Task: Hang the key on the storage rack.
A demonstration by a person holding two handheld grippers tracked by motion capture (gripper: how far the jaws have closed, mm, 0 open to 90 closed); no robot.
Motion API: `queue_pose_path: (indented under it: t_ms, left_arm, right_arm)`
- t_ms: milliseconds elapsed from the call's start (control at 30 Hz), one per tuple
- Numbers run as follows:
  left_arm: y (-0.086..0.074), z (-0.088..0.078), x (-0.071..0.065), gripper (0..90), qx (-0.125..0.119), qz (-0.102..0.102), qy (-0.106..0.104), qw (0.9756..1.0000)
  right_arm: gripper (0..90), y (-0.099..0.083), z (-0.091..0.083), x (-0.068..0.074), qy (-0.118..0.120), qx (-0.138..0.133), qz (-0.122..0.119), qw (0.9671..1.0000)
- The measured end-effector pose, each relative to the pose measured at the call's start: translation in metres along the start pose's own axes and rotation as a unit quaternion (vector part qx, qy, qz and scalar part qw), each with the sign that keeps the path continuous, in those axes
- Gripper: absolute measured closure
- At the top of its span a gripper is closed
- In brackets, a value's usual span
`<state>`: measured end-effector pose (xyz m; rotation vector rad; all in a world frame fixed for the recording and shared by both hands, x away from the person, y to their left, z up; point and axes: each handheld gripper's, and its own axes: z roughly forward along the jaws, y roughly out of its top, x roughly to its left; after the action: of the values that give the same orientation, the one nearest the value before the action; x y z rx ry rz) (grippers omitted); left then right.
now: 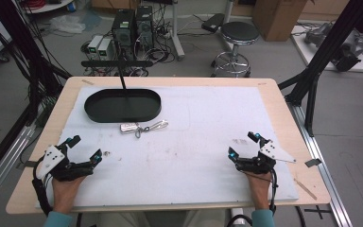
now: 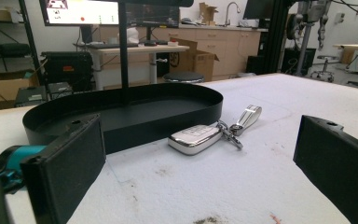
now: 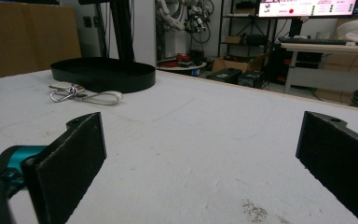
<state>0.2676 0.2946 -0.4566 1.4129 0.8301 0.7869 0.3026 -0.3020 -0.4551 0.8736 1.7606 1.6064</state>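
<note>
On bench, key fob (image 1: 129, 127) with ring and strap lies just beside black tray (image 1: 123, 105). Left gripper (image 1: 83, 150) fingers spread, empty, aimed at fob. Right gripper (image 1: 243, 144) fingers spread, idle. Step: approach. Next: straddle fob, pinch, likely lift into tray.

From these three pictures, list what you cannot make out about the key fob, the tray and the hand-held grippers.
- Key fob: button markings too small in the left gripper view; the high view shows a pale blur.
- Black tray: its near wall hides part of the floor in both gripper views.
- Tray post: top cut off by the upper edge in the left gripper view.
- Small pale thing beside the left hand-held gripper: too small to identify.
</note>
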Motion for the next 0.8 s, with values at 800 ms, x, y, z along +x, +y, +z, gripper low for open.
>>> queue_pose_path:
  t_ms: [800]
  left_arm:
    - [0.0029,0.0006,0.0048,2.5,0.011,-0.019,0.007,0.9997]
  right_arm:
    - [0.8,-0.0004,-0.001,-0.0012,-0.005,-0.008,0.004,0.9999]
